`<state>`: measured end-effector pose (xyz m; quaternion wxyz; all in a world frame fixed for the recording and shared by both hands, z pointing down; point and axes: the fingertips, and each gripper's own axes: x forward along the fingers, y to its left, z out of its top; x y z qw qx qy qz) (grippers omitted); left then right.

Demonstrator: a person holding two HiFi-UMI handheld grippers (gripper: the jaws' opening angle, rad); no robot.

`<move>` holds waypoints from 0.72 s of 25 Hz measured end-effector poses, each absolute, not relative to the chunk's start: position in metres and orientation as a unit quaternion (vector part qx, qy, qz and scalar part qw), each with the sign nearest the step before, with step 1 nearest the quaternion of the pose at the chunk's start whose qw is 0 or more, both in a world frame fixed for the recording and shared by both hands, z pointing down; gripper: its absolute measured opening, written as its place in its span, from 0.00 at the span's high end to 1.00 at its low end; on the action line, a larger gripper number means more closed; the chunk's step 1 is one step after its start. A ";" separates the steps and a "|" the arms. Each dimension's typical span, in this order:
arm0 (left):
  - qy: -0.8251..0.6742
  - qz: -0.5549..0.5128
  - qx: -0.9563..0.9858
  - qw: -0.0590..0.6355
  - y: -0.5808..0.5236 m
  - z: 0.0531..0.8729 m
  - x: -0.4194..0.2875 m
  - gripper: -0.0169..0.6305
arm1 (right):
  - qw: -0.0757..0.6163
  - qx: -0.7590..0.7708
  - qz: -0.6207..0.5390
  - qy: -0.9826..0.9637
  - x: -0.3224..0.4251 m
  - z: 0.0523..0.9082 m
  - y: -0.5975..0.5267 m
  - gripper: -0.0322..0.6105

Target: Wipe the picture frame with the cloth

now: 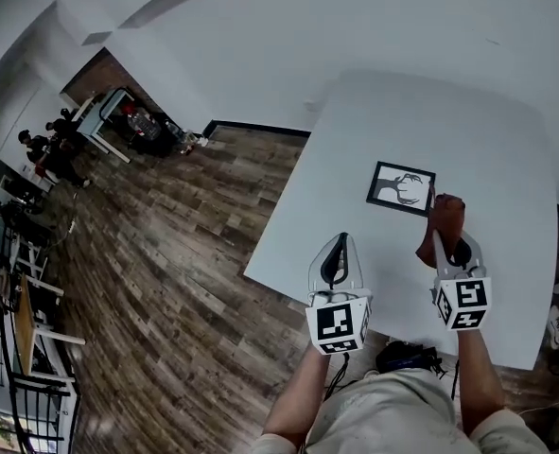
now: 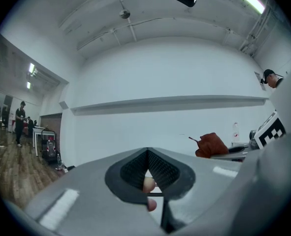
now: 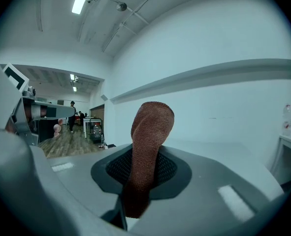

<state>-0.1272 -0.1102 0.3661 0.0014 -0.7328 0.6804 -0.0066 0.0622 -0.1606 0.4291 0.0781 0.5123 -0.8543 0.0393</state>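
Note:
A black picture frame (image 1: 401,188) with a black-and-white print lies flat on the white table (image 1: 506,140). My right gripper (image 1: 449,244) is shut on a rust-brown cloth (image 1: 445,223), just near of the frame's right corner. In the right gripper view the cloth (image 3: 147,151) stands up out of the closed jaws. My left gripper (image 1: 335,258) hovers over the table's near left part, left of the frame, shut with nothing in it. The left gripper view shows its closed fingertips (image 2: 147,173) and the cloth (image 2: 211,145) off to the right.
The table's left edge (image 1: 284,206) drops to a wood floor (image 1: 165,253). A desk with items (image 1: 128,121) and several people (image 1: 47,154) stand far off at the left. A dark object (image 1: 407,356) lies by the table's near edge.

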 end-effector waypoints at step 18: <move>0.676 -0.026 -0.736 -0.024 -0.226 0.384 -0.099 0.97 | 0.097 0.505 0.102 -0.851 0.081 0.457 -0.260 0.80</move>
